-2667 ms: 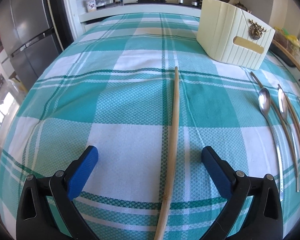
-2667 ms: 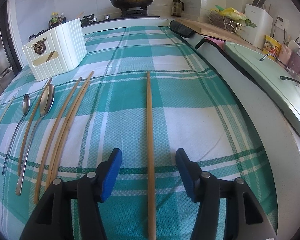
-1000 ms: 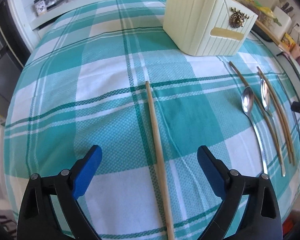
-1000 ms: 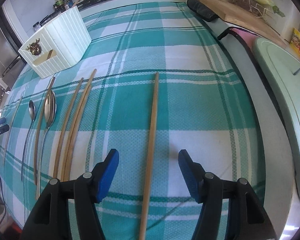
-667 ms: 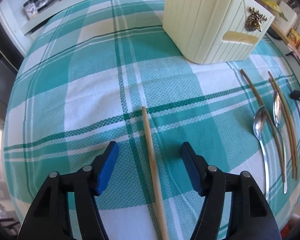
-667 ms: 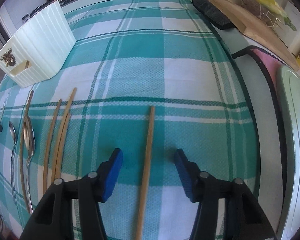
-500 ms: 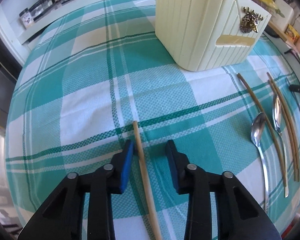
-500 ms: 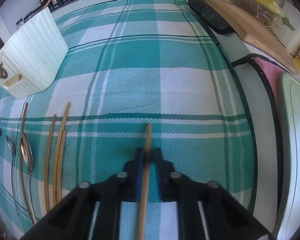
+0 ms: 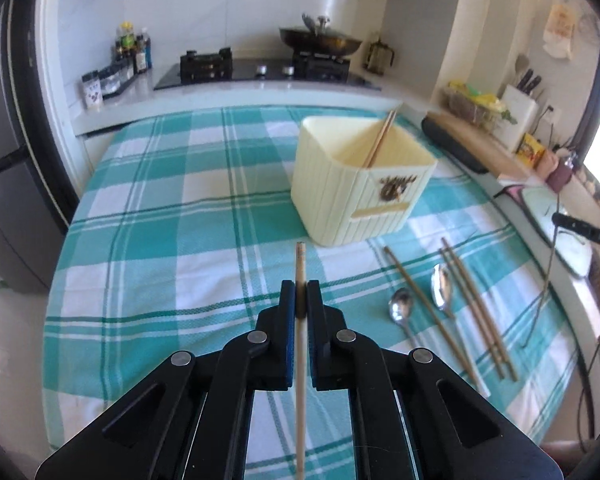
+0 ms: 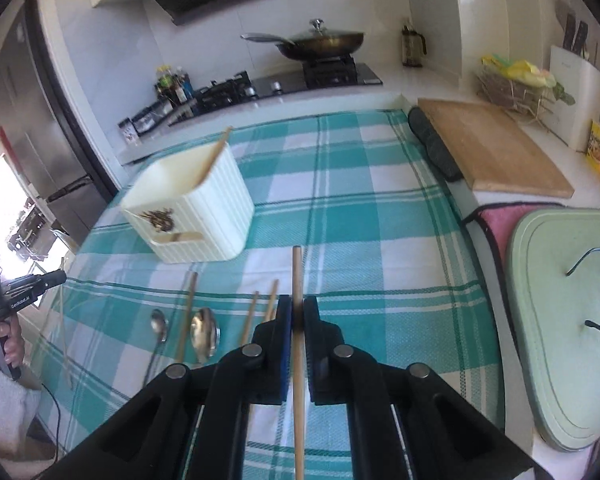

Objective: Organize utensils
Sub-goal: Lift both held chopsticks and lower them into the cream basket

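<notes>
Gripping: my left gripper (image 9: 300,292) is clenched on a pale chopstick (image 9: 299,264), lifted above the checked tablecloth (image 9: 148,216); its tip pokes out past my fingertips and its length runs back between the arms.
Right claw: my right gripper (image 10: 297,308) is likewise clamped on a darker wooden chopstick (image 10: 297,272), also held off the cloth, tip pointing forward.
Holder: the cream ribbed utensil box (image 9: 356,188) stands upright on the cloth ahead of both claws, with one chopstick (image 9: 380,136) leaning inside it against the far rim.
Left on the cloth: two metal spoons (image 9: 400,306) lie bowl-end toward the box, with several wooden chopsticks (image 9: 476,312) alongside and between them, all in a loose row just short of the box.
Seen from my right: the same row sits to the left of my fingers, partly hidden behind them.
Beyond: a stove (image 10: 328,68) with a lidded pan (image 10: 320,42), a wooden cutting board (image 10: 492,148) near the cloth's far right corner.
</notes>
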